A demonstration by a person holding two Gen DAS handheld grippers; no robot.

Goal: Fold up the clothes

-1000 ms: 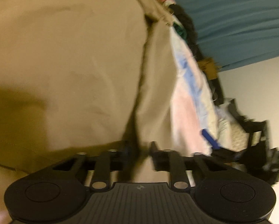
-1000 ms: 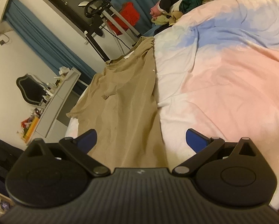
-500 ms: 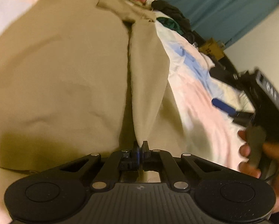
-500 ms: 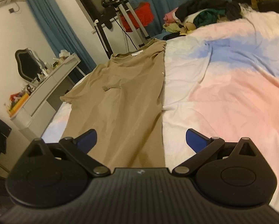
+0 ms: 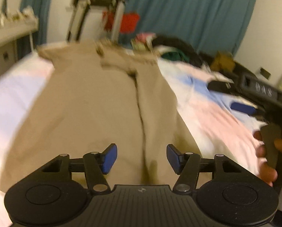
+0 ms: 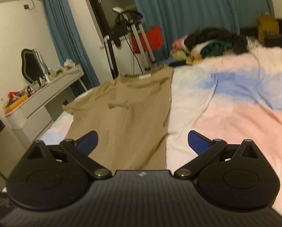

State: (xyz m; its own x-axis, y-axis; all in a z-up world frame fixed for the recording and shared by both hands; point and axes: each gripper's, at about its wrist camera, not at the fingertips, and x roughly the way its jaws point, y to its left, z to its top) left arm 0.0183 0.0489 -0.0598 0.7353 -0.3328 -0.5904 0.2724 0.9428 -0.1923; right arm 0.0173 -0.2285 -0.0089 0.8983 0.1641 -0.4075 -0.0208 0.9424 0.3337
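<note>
A tan T-shirt (image 5: pixel 88 102) (image 6: pixel 129 111) lies flat on the bed, its right side folded in along a lengthwise crease (image 5: pixel 140 111). My left gripper (image 5: pixel 141 158) hovers above the shirt's near hem; its jaws are opening and nothing sits between the blue pads. In the left wrist view the right gripper (image 5: pixel 243 108) shows at the right edge, held by a hand (image 5: pixel 263 162). My right gripper (image 6: pixel 142 141) stands wide open over the shirt's near right edge, empty.
The bed cover (image 6: pixel 235 109) is pastel pink, blue and white. A pile of clothes (image 6: pixel 208 43) lies at the far end. A white dressing table (image 6: pixel 46 98) with clutter stands left of the bed. A metal stand with red cloth (image 6: pixel 146 37) and blue curtains are behind.
The left gripper closed on the folded edge, then let it go and opened, lifting and levelling out. The shirt's edge now lies flat. The right gripper rolled level and stayed open.
</note>
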